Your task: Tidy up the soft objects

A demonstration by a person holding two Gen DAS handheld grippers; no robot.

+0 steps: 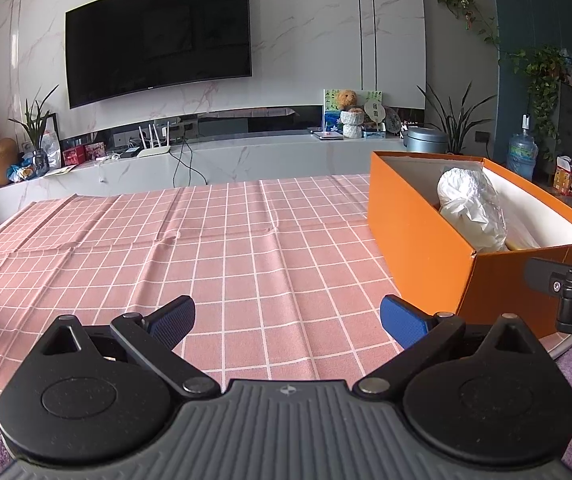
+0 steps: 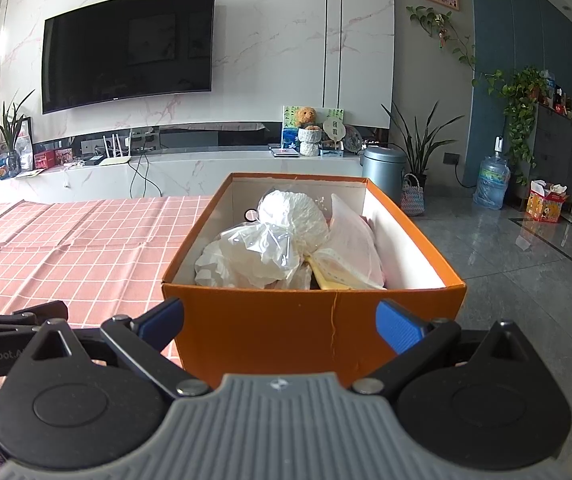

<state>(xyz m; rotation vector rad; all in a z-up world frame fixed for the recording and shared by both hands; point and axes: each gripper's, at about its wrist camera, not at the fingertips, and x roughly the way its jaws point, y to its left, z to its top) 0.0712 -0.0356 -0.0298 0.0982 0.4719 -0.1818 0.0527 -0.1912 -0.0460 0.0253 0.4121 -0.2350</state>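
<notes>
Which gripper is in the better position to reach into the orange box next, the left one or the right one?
Probably the right gripper: it is open and faces the orange box squarely. The open left gripper points at bare pink tablecloth, beside the box.

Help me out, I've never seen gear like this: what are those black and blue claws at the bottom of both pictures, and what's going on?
They are two hand-held grippers, one in each hand of a person, each carrying a camera that looks out along its fingers. One picture is from the left gripper, the other from the right gripper. Both are open and hold nothing. On the pink checked tablecloth stands an orange box with no lid, containing white bundles in clear plastic and a pale pink packet. The right gripper faces the box's near end.
</notes>
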